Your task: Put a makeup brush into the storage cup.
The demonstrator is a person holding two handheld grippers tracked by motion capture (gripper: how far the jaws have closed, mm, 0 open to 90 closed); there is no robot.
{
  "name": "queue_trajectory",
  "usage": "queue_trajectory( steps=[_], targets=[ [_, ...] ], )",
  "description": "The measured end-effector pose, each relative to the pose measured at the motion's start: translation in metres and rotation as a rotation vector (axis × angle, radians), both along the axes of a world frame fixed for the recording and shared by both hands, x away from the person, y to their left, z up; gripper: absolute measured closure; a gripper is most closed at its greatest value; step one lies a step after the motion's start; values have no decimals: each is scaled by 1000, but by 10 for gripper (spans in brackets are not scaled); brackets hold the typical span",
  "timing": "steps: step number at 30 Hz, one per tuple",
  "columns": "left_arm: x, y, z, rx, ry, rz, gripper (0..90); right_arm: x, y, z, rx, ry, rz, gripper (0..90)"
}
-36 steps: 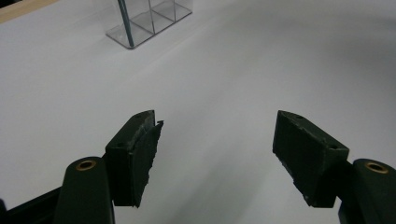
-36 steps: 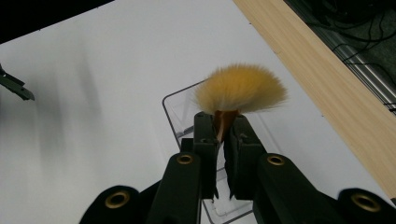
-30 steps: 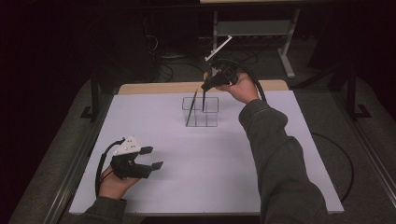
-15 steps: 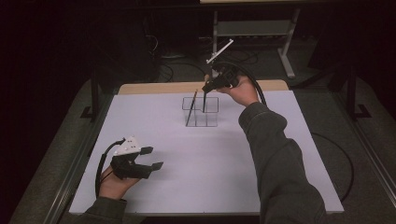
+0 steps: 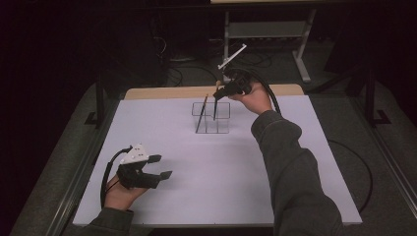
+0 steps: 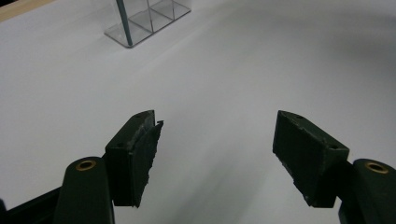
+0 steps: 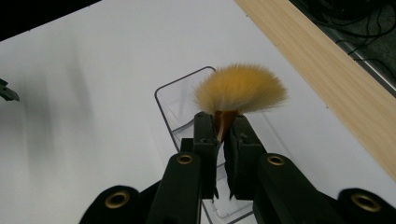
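My right gripper (image 5: 220,92) hovers over a clear compartmented organizer (image 5: 223,129) at the far middle of the white table. In the right gripper view it (image 7: 222,122) is shut on a brush just below its fan of yellow bristles (image 7: 240,88). The brush's dark handle (image 5: 215,109) points down into the organizer (image 7: 163,100). A second thin brush (image 5: 201,115) leans in the organizer's left side. My left gripper (image 5: 162,166) rests near the table's front left corner. Its jaws (image 6: 217,140) stand open over bare table, with the organizer (image 6: 140,23) far ahead.
A wooden strip (image 5: 172,92) runs along the table's far edge. Beyond it, cables and a metal stand (image 5: 265,29) sit on the dark floor. A black cable (image 5: 361,172) loops off the table's right side. The white sheet (image 5: 221,172) spreads between the two hands.
The right hand has shifted slightly to the right, and the held brush now hangs more upright over the organizer. The left hand has stayed still.
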State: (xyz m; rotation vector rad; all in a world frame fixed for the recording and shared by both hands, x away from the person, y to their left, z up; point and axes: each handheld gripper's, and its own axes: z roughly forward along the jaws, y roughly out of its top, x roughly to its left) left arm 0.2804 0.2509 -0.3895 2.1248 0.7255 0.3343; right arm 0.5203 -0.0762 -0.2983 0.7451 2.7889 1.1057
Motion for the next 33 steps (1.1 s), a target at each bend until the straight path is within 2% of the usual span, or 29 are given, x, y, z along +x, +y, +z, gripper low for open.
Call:
queue_trajectory(
  steps=[18, 33],
  targets=[
    [0, 1, 0, 17, 0, -3, 301, -1, -1, -9, 2, 1, -7, 828],
    [0, 1, 0, 15, 1, -2, 301, -1, 0, -14, 2, -3, -12, 827]
  ],
)
